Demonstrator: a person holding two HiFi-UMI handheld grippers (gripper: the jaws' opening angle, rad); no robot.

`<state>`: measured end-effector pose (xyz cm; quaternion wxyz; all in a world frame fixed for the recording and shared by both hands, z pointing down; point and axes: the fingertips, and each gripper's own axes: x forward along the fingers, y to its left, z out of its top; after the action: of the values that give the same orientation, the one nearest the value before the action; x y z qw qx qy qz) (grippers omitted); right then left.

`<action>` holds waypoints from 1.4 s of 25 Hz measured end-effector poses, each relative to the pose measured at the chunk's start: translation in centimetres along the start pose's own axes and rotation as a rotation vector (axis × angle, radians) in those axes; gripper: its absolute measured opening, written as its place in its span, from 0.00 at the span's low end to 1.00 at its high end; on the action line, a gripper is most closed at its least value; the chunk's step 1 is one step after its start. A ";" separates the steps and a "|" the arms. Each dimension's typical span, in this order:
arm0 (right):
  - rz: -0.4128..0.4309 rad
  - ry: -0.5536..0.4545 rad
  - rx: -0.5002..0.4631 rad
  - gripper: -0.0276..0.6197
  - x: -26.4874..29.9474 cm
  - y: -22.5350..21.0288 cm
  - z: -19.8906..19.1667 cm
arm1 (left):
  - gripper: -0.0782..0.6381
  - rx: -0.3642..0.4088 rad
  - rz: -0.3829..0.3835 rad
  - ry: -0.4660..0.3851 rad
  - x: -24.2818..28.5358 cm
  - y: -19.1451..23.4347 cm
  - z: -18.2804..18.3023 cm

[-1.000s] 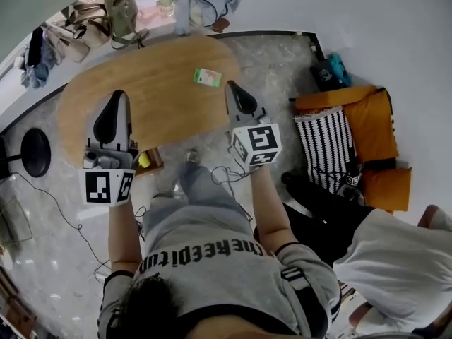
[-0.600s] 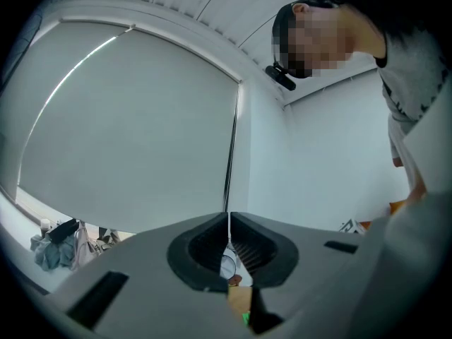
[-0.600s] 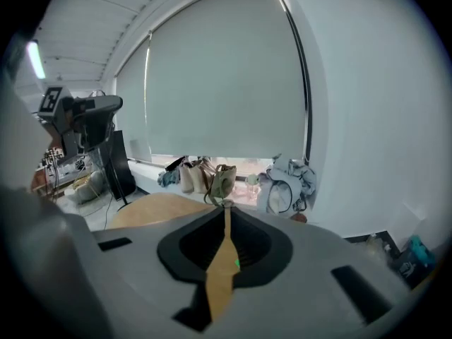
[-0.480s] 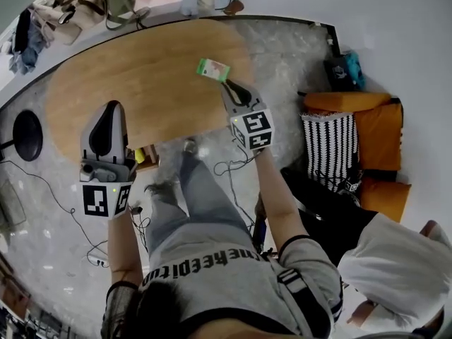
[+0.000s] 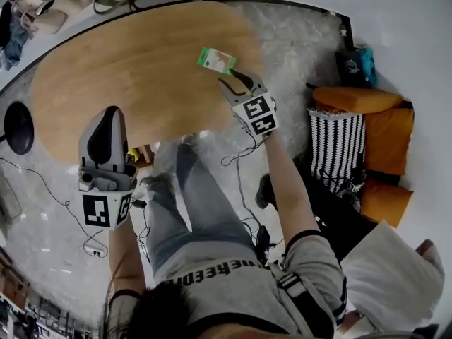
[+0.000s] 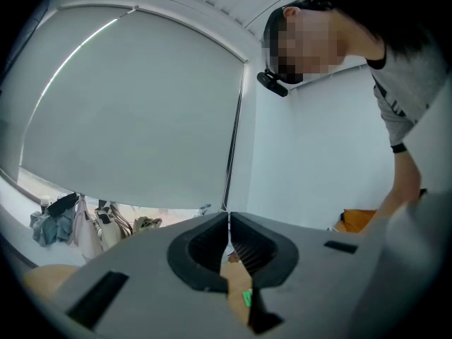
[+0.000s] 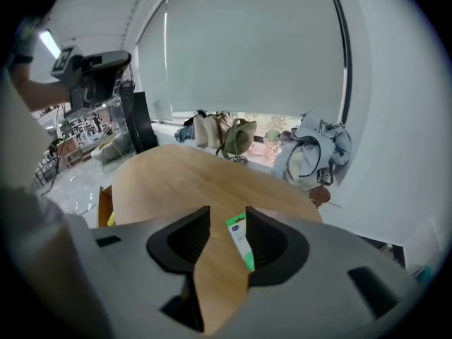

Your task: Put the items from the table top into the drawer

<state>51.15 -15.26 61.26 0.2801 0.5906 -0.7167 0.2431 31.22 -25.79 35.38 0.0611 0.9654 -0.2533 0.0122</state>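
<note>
A green and white tube (image 5: 216, 59) lies flat on the oval wooden table (image 5: 127, 69), near its far right end. My right gripper (image 5: 230, 78) points down at it from just short of it. Its jaws are opening; in the right gripper view the tube (image 7: 240, 240) shows in the gap of the right gripper (image 7: 226, 214), and neither pad touches it. My left gripper (image 5: 113, 113) hovers level over the table's near left edge. In the left gripper view, the left gripper (image 6: 228, 217) has its tips together with nothing held.
A brown drawer (image 5: 145, 155) with something yellow in it shows under the table's near edge. Bags (image 5: 56, 6) line the sill beyond the table. A black stool (image 5: 18, 127) stands left. Orange and striped cushions (image 5: 337, 147) and a seated person (image 5: 381, 274) are right. Cables cross the floor.
My right gripper has dropped and reached across the table to the tube, tilting downward, and its jaws have parted. The left gripper has sunk toward the table's near edge.
</note>
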 end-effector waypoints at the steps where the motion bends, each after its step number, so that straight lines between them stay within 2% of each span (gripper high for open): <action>1: 0.010 0.012 -0.014 0.29 0.8 -0.4 -0.5 | 0.13 0.003 -0.002 0.006 0.4 -0.1 -0.7; 5: 0.053 0.082 -0.077 0.35 3.2 -1.4 -3.2 | 0.13 0.005 -0.005 0.034 1.2 -0.6 -3.3; 11: 0.109 0.230 -0.223 0.45 6.1 -2.7 -7.4 | 0.13 0.013 0.003 0.068 1.4 -0.8 -6.0; 19: 0.135 0.315 -0.317 0.52 9.5 -4.8 -9.8 | 0.13 0.037 -0.002 0.122 0.7 -0.6 -8.8; 23: 0.150 0.349 -0.336 0.53 10.5 -5.3 -10.8 | 0.13 0.037 -0.035 0.171 -0.4 -1.5 -10.9; 28: 0.188 0.391 -0.346 0.59 11.5 -5.4 -11.5 | 0.13 0.027 -0.042 0.191 -0.5 -1.5 -12.0; 32: 0.221 0.407 -0.308 0.64 11.9 -5.7 -11.8 | 0.13 0.024 -0.026 0.162 0.2 -1.2 -11.5; 35: 0.235 0.429 -0.275 0.59 12.0 -5.5 -11.9 | 0.13 0.019 -0.015 0.135 0.6 -1.2 -10.9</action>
<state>56.17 -16.73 78.23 0.4726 0.3950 -0.7309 0.2939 32.39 -23.71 46.10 0.0691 0.9647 -0.2413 0.0793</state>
